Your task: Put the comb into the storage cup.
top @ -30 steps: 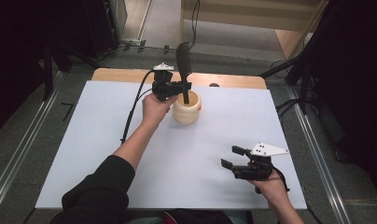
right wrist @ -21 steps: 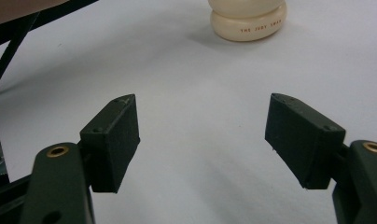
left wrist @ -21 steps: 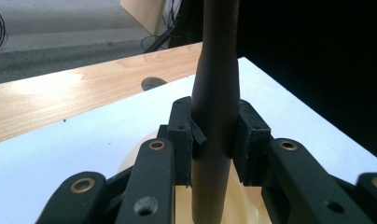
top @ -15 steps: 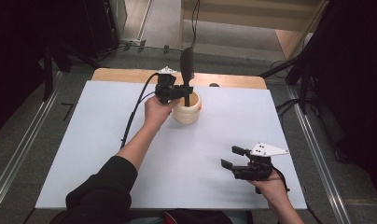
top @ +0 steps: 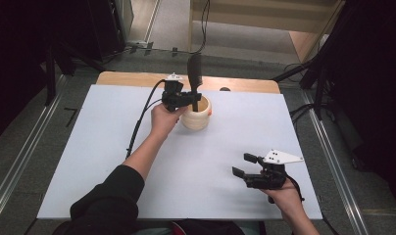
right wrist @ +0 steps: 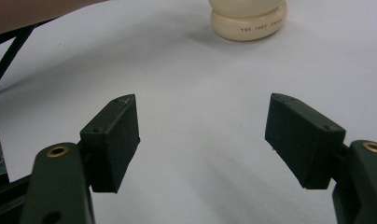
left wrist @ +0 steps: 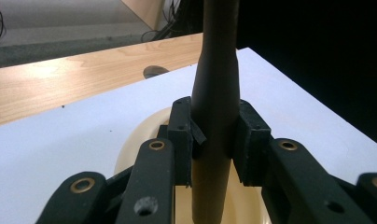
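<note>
Standing in cream pot (top: 196, 117), dark utensil (top: 194, 73)

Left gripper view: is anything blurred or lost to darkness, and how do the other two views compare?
Left gripper view: the dark utensil handle and the near jaws look soft, the right background black. High view: even light on the white table, dark surroundings. Right gripper view: a soft shadow beside the cream holder.

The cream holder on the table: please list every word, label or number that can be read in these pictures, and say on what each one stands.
"THE JUDY SNOW": small dark capitals on the base band of the cream holder, in the right gripper view; the last word is blurred and uncertain.
No other text is readable on the black utensil, the grippers or the white table cover.
</note>
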Demonstrator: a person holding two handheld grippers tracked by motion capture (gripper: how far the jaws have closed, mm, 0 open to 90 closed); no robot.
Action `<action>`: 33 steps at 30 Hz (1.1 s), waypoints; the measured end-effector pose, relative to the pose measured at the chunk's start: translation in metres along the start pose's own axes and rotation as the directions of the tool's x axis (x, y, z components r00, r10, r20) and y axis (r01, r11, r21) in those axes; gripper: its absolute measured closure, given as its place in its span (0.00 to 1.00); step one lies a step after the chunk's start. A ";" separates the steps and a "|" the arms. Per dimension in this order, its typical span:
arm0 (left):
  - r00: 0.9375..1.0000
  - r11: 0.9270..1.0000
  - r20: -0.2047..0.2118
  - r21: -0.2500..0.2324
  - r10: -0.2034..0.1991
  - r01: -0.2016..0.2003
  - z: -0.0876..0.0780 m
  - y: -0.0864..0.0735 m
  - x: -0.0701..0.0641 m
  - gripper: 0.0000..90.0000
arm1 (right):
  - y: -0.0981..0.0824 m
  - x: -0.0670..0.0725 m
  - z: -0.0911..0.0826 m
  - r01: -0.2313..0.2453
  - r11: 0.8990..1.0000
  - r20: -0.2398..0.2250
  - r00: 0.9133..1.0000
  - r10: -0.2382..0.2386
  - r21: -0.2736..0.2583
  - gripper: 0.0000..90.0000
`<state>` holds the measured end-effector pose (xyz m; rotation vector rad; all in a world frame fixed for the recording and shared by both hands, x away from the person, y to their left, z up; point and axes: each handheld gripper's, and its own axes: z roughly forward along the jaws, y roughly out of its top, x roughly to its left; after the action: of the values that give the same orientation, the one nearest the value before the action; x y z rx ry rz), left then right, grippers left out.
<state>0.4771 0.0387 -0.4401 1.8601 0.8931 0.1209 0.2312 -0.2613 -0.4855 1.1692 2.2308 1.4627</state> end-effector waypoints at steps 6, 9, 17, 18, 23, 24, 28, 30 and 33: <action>1.000 1.000 0.004 0.008 -0.005 0.005 0.001 -0.004 0.002 0.80 | 0.000 0.000 0.000 0.001 1.000 0.000 1.000 -0.001 0.000 0.27; 1.000 1.000 0.009 0.007 -0.006 0.006 0.002 -0.004 0.001 0.80 | 0.000 0.000 0.000 0.001 1.000 0.001 1.000 -0.001 0.000 0.27; 1.000 1.000 0.010 0.018 0.016 -0.016 0.002 -0.006 0.001 0.80 | 0.000 0.000 0.000 0.000 1.000 -0.002 1.000 0.000 0.001 0.27; 1.000 1.000 0.010 0.020 0.016 -0.017 0.002 -0.006 0.001 0.80 | 0.000 0.000 0.000 0.000 1.000 -0.002 1.000 0.000 0.001 0.27; 0.999 0.999 0.012 0.013 0.046 -0.047 -0.001 -0.006 0.000 0.74 | 0.000 0.000 0.000 0.000 1.000 -0.004 1.000 0.000 0.001 0.27; 0.998 0.998 0.010 0.004 0.056 -0.056 -0.003 -0.005 -0.001 0.69 | 0.000 0.000 0.000 -0.001 1.000 -0.004 1.000 0.002 0.002 0.27; 0.997 0.997 0.003 -0.001 0.077 -0.077 -0.008 -0.003 -0.003 0.58 | 0.000 0.001 0.000 -0.002 1.000 -0.003 1.000 0.002 0.003 0.27; 0.998 0.998 0.012 0.003 0.062 -0.062 -0.010 -0.002 0.000 0.52 | 0.000 0.001 0.000 -0.001 1.000 -0.004 1.000 0.001 0.005 0.27; 0.999 0.999 0.021 0.002 0.034 -0.034 -0.013 0.000 0.002 0.48 | 0.000 0.001 -0.001 0.000 1.000 0.000 1.000 0.000 0.003 0.27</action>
<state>0.4724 0.0499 -0.4350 1.8761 0.8484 0.1212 0.2298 -0.2616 -0.4852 1.1700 2.2335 1.4602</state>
